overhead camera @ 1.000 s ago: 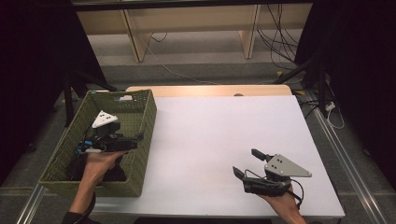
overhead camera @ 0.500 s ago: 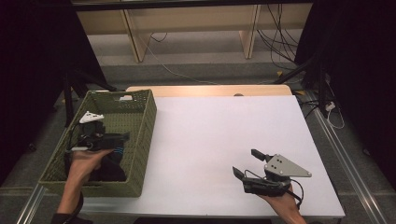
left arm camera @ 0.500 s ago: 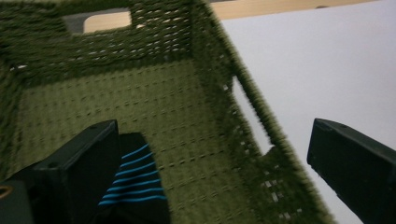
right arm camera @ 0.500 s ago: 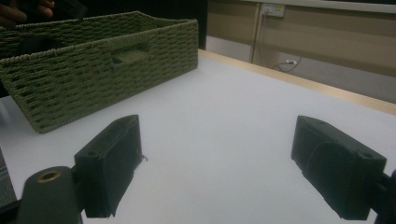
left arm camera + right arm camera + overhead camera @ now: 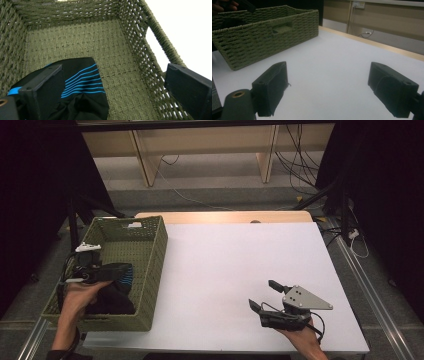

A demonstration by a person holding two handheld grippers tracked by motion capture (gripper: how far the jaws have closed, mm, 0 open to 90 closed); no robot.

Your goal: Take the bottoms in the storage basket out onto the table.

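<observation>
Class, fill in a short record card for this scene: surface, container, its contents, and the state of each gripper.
Surface: white table
Container: green woven basket, at the table's left edge
Contents: black cloth with blue stripes, lying at the basket's near end
Left gripper: open, inside the basket, one jaw over the cloth
Right gripper: open, holding nothing, low over the table at the near right

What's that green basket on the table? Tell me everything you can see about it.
The basket is a rectangular bin of olive-green woven cord, open-topped, with handle slots cut in its walls. It stands upright at the left edge of the white table. A black cloth with blue stripes lies inside, and the left gripper reaches into it.
</observation>
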